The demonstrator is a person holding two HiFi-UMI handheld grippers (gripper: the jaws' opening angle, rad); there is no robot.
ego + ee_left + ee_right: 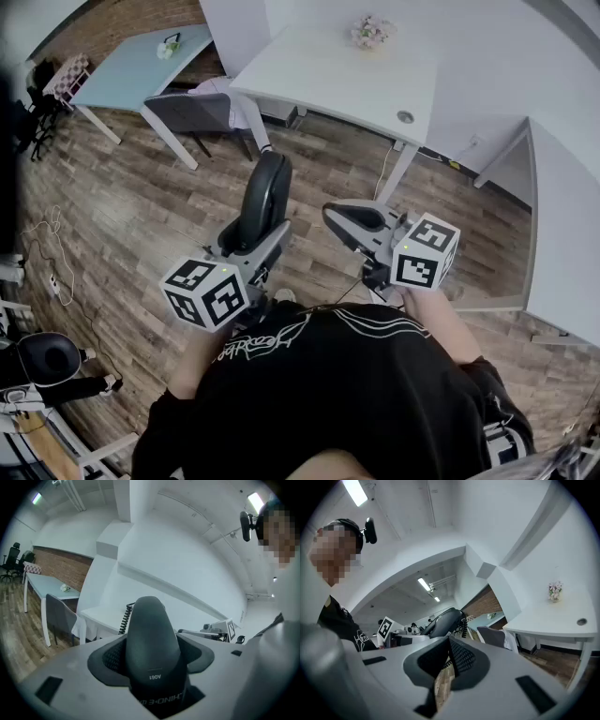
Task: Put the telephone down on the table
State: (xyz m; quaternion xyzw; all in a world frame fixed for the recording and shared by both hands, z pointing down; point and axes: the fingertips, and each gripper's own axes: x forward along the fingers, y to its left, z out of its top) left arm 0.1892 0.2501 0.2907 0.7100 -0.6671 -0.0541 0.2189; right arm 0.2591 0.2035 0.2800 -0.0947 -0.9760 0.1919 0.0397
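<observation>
The telephone handset (263, 199) is off the table, clamped between the wide-set jaws of the left gripper (251, 246) just left of the head view's centre, above the wooden floor (141, 206). The white table (309, 89) lies well apart at twelve o'clock, so both the carry and the setting-down are left to do. The right gripper (354, 223), at three o'clock from the handset, holds nothing. Its jaws seem to meet at the tips.
</observation>
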